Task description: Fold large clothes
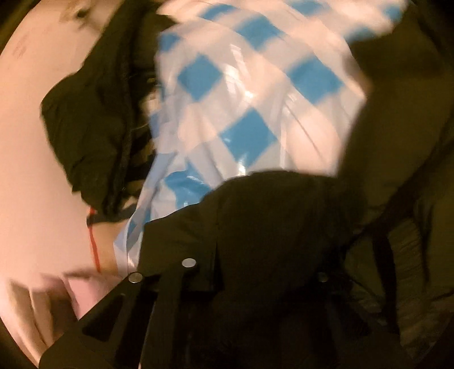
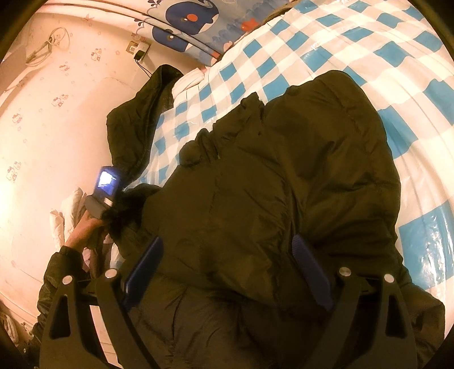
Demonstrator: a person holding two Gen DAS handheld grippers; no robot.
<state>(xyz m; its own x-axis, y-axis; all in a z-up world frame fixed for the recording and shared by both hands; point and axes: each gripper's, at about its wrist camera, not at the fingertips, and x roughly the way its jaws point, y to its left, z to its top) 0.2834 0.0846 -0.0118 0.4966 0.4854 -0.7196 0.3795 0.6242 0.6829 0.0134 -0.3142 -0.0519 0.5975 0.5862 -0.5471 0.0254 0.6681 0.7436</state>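
A large dark olive puffy jacket point(image 2: 269, 176) lies bunched on a blue-and-white checked plastic sheet point(image 2: 354, 48). My right gripper point(image 2: 227, 264) is open, its blue pads point(image 2: 309, 264) spread wide just above the jacket's near part. One sleeve point(image 2: 136, 113) hangs over the sheet's left edge. In the blurred left wrist view the jacket point(image 1: 269, 227) covers my left gripper point(image 1: 244, 283), whose fingertips are hidden under the fabric; more dark fabric point(image 1: 93, 127) hangs at the left over the checked sheet point(image 1: 241, 99).
A pink wall with small cartoon prints point(image 2: 42, 127) stands at the left, with a wall socket and cable point(image 2: 139, 51). A whale-print cloth point(image 2: 193, 20) lies at the far end. The person's left hand and gripper body with a lit screen point(image 2: 106, 181) are at the left.
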